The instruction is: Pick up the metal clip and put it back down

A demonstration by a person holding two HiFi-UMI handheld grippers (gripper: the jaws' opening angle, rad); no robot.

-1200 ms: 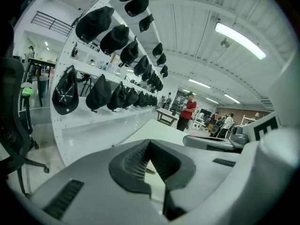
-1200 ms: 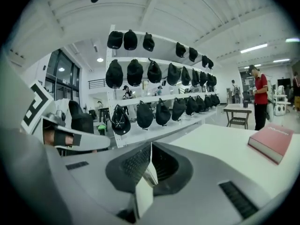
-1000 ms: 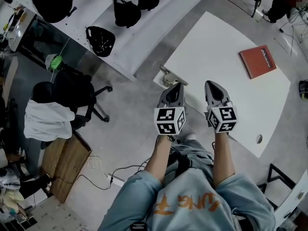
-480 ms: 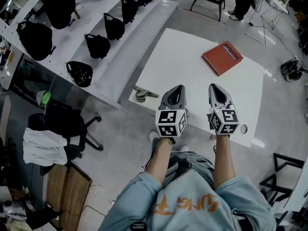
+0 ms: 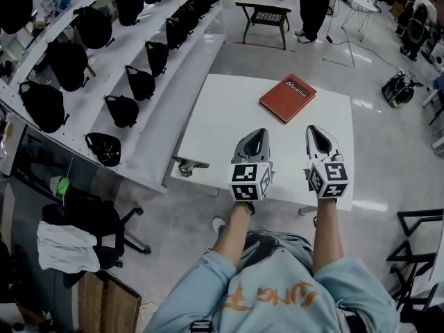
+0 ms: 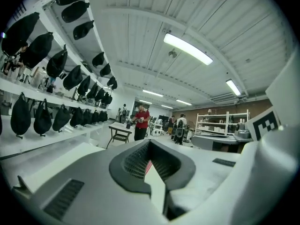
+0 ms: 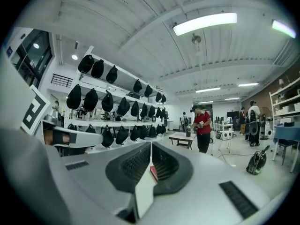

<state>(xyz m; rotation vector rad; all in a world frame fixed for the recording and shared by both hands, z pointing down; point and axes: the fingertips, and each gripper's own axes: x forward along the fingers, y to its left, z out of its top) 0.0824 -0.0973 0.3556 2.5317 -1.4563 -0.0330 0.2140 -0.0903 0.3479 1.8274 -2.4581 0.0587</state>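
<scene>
We see the left gripper (image 5: pixel 259 137) and right gripper (image 5: pixel 317 133) with jaws together, empty, over the white table's (image 5: pixel 229 116) near edge. The metal clip (image 5: pixel 189 165) sits at the near left corner, and a red book (image 5: pixel 287 98) lies farther.

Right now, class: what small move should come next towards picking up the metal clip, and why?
Probably swing the left gripper leftward towards the silver metal clip. The clip sits at the white table's near-left corner, untouched; the left gripper is the nearer one, and its jaws are shut on nothing.
</scene>
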